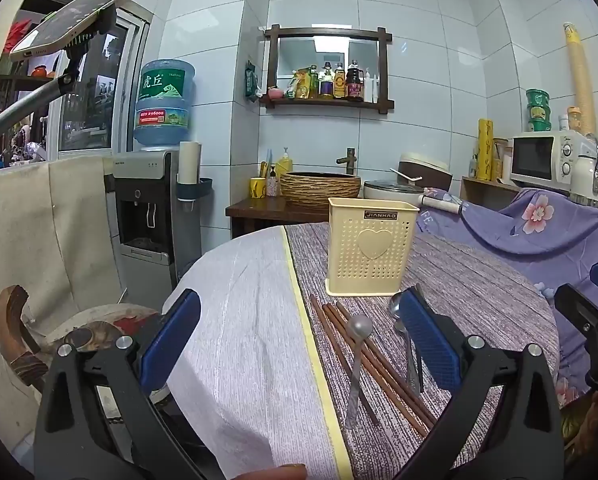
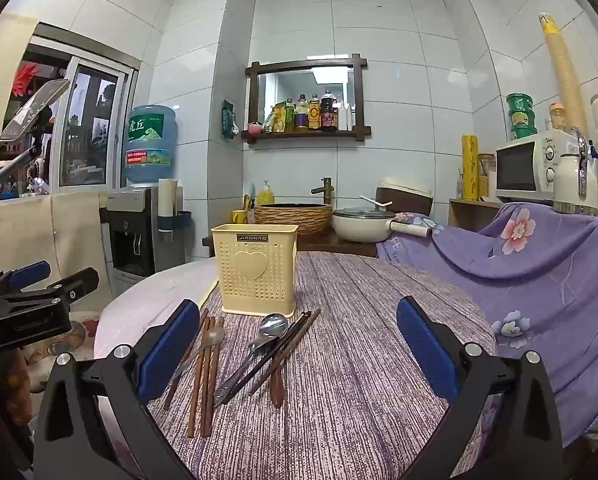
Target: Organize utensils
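Note:
A cream perforated utensil holder (image 1: 370, 246) (image 2: 255, 269) with a heart on its front stands upright on the round table. In front of it lie brown chopsticks (image 1: 373, 372) (image 2: 206, 376), a small metal spoon (image 1: 357, 356) (image 2: 203, 347) across them, a larger metal spoon (image 2: 259, 344) (image 1: 404, 344), dark chopsticks (image 2: 273, 356) and a wooden utensil (image 2: 276, 390). My left gripper (image 1: 299, 344) hovers open over the table's near left, its right finger beside the larger spoon. My right gripper (image 2: 299, 344) is open too, just behind the utensils, nothing between its pads.
The table (image 2: 359, 360) wears a purple striped cloth, with a white cloth (image 1: 243, 320) on its left part. A purple floral sheet (image 2: 539, 264) drapes over something to the right. A water dispenser (image 1: 155, 208), a basket sink (image 2: 293, 216) and a microwave (image 2: 535, 168) line the wall.

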